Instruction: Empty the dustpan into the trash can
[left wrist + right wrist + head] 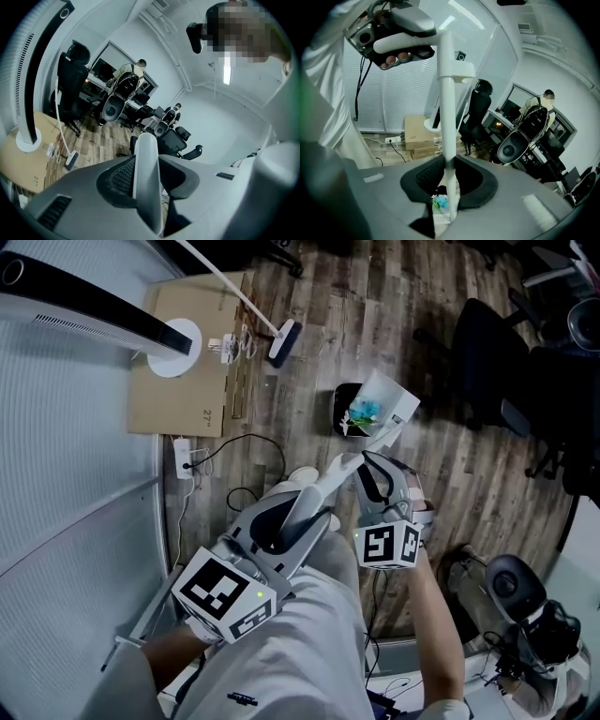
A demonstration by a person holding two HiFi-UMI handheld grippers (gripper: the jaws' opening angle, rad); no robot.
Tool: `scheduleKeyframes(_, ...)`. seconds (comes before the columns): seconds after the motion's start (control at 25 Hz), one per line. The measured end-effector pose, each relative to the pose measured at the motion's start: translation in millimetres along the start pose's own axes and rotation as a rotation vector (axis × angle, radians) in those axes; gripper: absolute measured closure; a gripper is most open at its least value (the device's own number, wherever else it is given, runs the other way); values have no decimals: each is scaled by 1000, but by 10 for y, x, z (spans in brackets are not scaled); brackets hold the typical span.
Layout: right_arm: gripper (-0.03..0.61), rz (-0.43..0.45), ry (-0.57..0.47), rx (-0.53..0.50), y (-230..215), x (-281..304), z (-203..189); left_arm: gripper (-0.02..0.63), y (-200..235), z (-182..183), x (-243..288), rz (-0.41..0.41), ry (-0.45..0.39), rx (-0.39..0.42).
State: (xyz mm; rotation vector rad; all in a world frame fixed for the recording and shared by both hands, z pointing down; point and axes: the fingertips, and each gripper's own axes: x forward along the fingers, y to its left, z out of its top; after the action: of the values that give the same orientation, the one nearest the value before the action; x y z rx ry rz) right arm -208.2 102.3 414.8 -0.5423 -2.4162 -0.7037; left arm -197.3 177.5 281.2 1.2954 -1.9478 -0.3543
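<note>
Beside dustpan [386,401], head view only: trash can [345,410]

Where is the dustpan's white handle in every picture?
Head view: the dustpan handle is near the centre, slanting up to the right.
Left gripper view: the handle is at bottom centre, pointing up.
Right gripper view: the handle stands down the middle.
Shared landmark: the cardboard box on the floor.

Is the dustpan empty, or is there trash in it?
Not empty: blue-green scraps lie in the white dustpan, held at the black trash can.
</note>
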Motion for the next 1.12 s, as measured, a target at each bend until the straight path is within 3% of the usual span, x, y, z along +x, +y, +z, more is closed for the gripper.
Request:
scheduleKeyframes(0.44,492,33,11,-62,243,135,4,491,261,-219,-158,83,21,-23)
scheduleKeyframes(1.12,492,81,-16,-109,384,327,140,494,601,-245,-323,165,13,-45)
